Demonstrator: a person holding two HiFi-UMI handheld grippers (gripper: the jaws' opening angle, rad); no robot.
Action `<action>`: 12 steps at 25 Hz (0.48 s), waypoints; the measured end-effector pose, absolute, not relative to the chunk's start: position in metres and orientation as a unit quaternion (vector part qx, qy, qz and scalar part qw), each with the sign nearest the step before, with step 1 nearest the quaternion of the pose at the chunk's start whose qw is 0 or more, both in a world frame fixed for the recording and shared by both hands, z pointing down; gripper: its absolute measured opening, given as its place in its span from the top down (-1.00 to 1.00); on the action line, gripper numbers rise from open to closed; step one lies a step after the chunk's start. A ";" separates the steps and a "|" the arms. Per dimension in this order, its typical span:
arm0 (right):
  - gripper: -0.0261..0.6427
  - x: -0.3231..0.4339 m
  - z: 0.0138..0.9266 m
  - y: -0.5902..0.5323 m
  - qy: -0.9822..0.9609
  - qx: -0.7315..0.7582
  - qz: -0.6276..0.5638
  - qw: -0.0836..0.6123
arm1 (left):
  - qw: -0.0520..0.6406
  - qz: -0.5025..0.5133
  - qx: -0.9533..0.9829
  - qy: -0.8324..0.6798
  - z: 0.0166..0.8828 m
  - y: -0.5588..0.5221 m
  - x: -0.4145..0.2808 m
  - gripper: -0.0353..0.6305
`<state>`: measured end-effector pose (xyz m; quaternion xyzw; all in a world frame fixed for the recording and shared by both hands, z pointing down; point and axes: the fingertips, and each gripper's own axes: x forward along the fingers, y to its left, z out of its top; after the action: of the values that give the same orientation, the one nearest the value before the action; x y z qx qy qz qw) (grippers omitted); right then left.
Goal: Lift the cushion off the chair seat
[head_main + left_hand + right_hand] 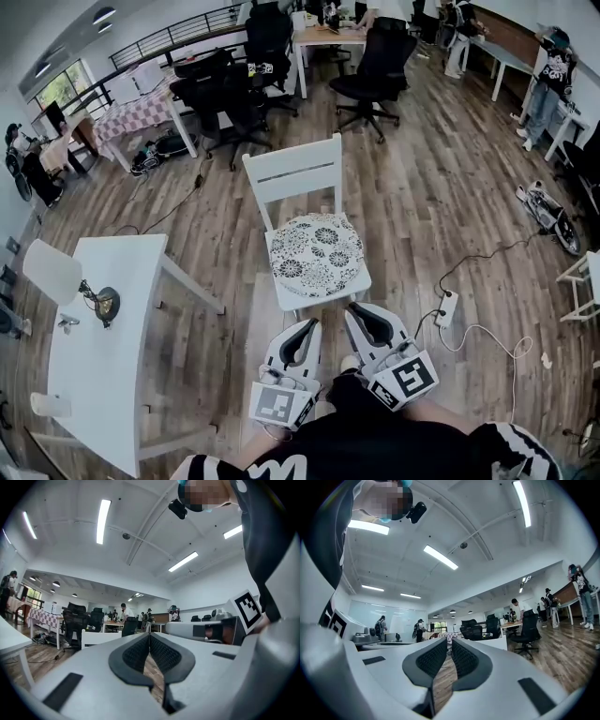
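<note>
- Currently, head view: cushion [317,255] lies flat, covering the chair [291,178] seat. It looks light, soft and floppy, so grip its front corners.
- Left gripper view: left gripper [149,635] has its jaws together and holds nothing.
- Right gripper view: right gripper [449,640] has its jaws nearly together and holds nothing.

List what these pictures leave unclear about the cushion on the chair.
- Cushion underside, and whether it is fastened: head view, hidden by its own top.
- Cushion, left gripper view: hidden behind the left gripper body.
- Cushion, right gripper view: hidden behind the right gripper body.

An open-plan office: black swivel chairs [375,67], desks [323,37], wood-plank floor [450,187], ceiling strip lights [103,520]
</note>
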<state>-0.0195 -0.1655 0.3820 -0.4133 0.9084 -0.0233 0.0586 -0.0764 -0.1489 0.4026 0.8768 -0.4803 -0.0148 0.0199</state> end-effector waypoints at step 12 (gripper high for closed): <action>0.79 0.002 0.382 -0.255 0.916 -0.398 -0.019 0.049 | 0.021 -0.022 0.871 -0.490 0.401 -0.241 -0.050 0.88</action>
<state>0.0024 -0.2551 0.3819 -0.3979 0.9159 -0.0194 0.0494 -0.0502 -0.2406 0.4008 0.8714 -0.4895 -0.0220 0.0214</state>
